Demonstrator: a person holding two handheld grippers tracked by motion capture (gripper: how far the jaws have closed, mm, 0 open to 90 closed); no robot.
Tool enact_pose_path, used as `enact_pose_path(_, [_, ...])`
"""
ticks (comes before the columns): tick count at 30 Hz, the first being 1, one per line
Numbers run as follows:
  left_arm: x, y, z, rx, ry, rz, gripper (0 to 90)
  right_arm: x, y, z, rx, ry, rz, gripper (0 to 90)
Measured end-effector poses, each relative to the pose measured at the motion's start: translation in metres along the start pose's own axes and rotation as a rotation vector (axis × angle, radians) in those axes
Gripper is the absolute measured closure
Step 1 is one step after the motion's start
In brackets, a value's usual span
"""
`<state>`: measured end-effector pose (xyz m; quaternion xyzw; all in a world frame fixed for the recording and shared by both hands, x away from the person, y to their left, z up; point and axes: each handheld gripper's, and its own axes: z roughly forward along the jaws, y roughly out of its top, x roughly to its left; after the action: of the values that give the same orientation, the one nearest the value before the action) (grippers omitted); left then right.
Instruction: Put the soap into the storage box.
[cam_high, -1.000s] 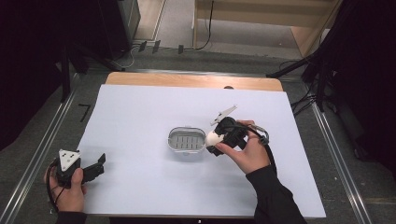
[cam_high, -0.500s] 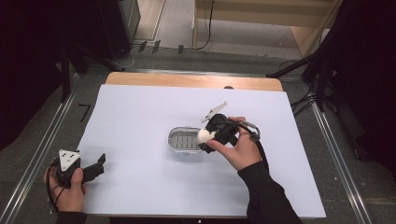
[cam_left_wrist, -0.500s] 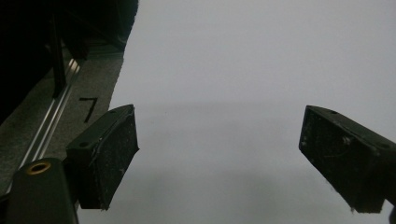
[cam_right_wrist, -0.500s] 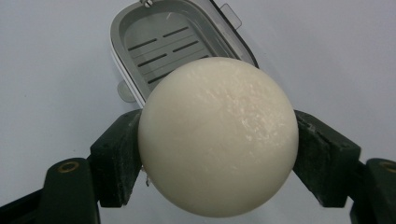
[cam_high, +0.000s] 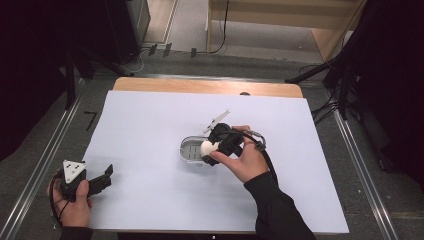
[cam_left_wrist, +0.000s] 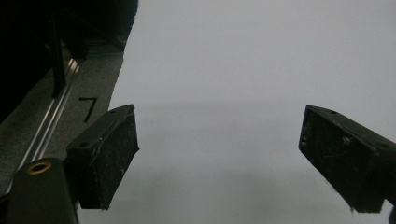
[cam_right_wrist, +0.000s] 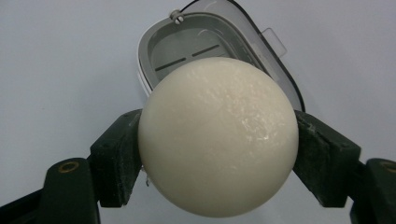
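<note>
my right claw (cam_right_wrist: 217, 154) is pinching a white ball (cam_right_wrist: 218, 135), one black pad pressed on each side of it at its widest part. the ball is smooth and creamy white, round or close to it, with a faint pebbly sheen where the light catches its upper right. it sits between my pads and bulges well past them toward the camera on the claw.

just beyond the ball, past my pad tips, lies a small oval container (cam_right_wrist: 187, 46) on the counter (cam_right_wrist: 56, 56). it is grey inside with a pale rim and a clear outer edge, and two short dark slots show in its floor. a small tab sticks out on its right edge and a tiny round fitting sits at its far rim. the ball hides the near part of the container from me. from above, the ball (cam_high: 206, 147) hangs at the near right edge of the container (cam_high: 191, 150), with my hand wrapped round the claw (cam_high: 207, 150) behind it.

my left claw (cam_left_wrist: 219, 154) is spread wide with bare white counter between its pads. it rests far off to the left of the ball, near the counter's corner (cam_high: 106, 172). beyond its left pad the counter ends at a grey floor strip with a metal rail (cam_left_wrist: 51, 119).
</note>
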<state>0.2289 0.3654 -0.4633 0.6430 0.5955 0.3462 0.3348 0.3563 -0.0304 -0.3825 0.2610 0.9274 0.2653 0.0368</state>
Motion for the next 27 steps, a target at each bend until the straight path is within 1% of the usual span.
enact_pose_path(4, [0.000,0.000,0.000,0.000,0.000,0.001,12.2,0.003,0.004,0.007,0.008,0.013,-0.007,25.1])
enact_pose_path(6, [0.000,0.000,0.000,0.000,0.000,0.000,12.2,0.004,0.005,0.009,0.012,0.019,-0.002,25.1])
enact_pose_path(17, [0.000,0.000,0.000,0.001,0.001,0.001,12.4,0.003,0.009,0.021,0.028,0.030,0.005,25.1])
enact_pose_path(22, [0.000,0.000,0.000,0.001,0.001,0.000,12.4,0.002,0.010,0.026,0.043,0.034,0.016,25.0])
enact_pose_path(24, [0.000,0.000,0.000,0.000,0.000,0.001,12.4,0.002,0.010,0.027,0.050,0.028,0.023,25.0])
enact_pose_path(26, [0.000,0.000,0.000,0.001,0.002,0.000,12.4,0.002,0.010,0.028,0.048,0.032,0.024,25.0])
enact_pose_path(27, [0.000,0.000,0.000,0.000,0.001,0.000,12.4,0.002,0.011,0.030,0.051,0.037,0.031,25.0])
